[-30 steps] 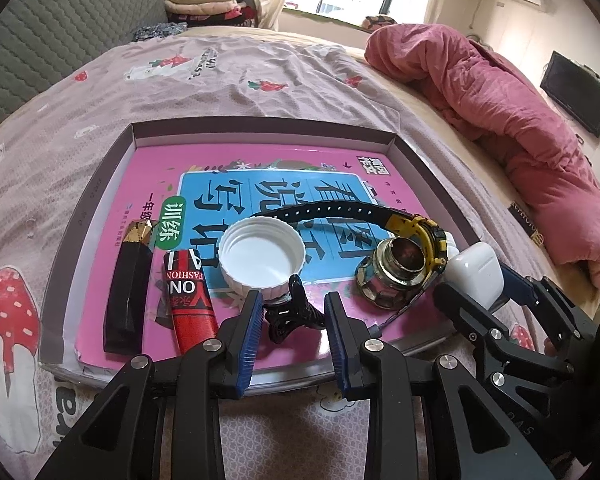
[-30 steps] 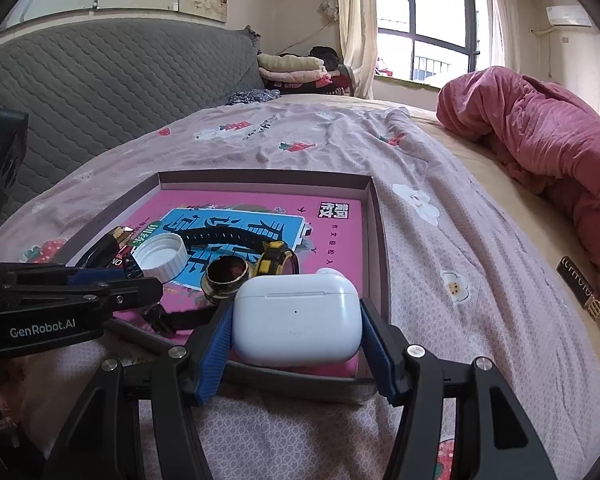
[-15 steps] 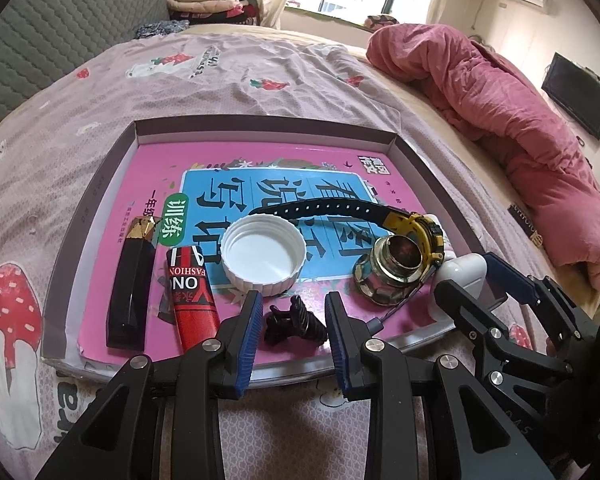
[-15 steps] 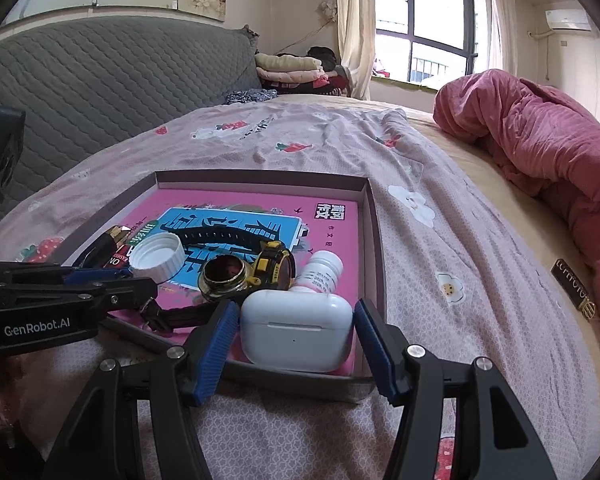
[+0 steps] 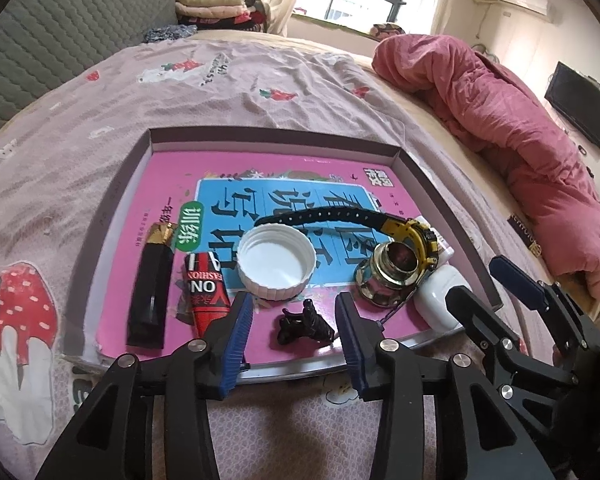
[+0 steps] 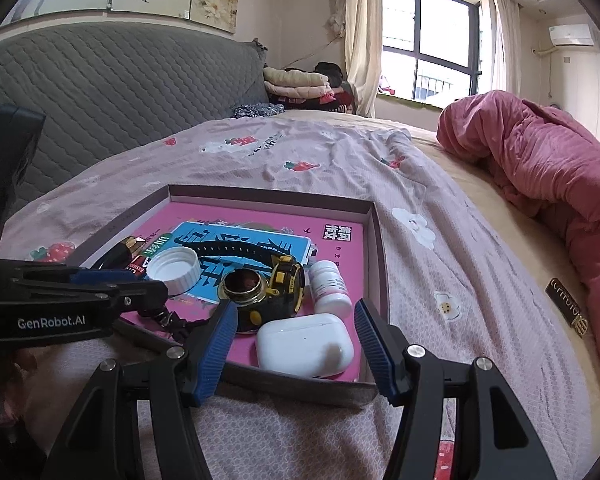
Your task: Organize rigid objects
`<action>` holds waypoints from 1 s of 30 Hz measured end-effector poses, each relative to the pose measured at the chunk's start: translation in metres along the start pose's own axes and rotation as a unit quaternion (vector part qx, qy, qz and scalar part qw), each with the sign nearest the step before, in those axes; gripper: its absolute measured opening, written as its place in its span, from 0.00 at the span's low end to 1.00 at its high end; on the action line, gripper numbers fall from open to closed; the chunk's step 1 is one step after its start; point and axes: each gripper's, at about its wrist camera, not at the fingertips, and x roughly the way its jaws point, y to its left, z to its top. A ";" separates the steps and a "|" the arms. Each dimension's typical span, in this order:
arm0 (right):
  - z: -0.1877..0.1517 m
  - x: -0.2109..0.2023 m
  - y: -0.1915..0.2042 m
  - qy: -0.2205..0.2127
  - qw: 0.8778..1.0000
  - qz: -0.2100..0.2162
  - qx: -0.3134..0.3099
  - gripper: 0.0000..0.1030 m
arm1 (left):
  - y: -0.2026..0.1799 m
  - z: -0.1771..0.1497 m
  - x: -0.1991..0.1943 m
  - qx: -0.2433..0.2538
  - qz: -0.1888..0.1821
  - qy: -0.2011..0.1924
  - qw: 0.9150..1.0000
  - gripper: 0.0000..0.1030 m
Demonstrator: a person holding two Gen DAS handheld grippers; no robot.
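Both grippers are now standing empty at the near edge of the tray (image 5: 452, 200), and that's the change I'm reading. Going left to right.

Left gripper (image 5: 294, 334): a second ago its pads were closing in on the small black clip (image 5: 304, 325); now the jaws are spread wide and the clip is lying loose on the pink book (image 5: 172, 172) between them, touching neither pad. So that drop is done.

Further left in the tray, the black lighter (image 5: 150, 288) and the red tube (image 5: 206, 296) are lying side by side, with the white cap (image 5: 276, 262) just right of them, mouth up. None of these have shifted.

Right of centre, the yellow-and-black watch (image 5: 414, 236) is leaning against the brass knob (image 6: 242, 286), and the small white bottle (image 6: 330, 286) is lying just behind.

Right gripper (image 6: 294, 344): it was clamping the white earbud case (image 6: 306, 346) a second ago; now the fingers are parted and clear of it on both sides, and the case is resting in the tray's near right corner, near the bottle.

I'm judging both placements complete. I can't see any loose rigid item on the bedspread (image 6: 340, 160) in either view, so I'm backing both grippers off and looking wider before calling it finished.
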 end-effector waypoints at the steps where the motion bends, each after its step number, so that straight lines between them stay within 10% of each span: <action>1: 0.001 -0.001 0.001 0.000 1.000 0.000 0.002 0.59 | 0.001 0.000 -0.002 0.000 0.001 -0.002 1.000 0.50; 30: 0.009 -0.060 0.021 0.007 0.998 -0.032 0.047 0.59 | 0.017 -0.008 -0.077 -0.006 0.025 -0.031 0.999 0.59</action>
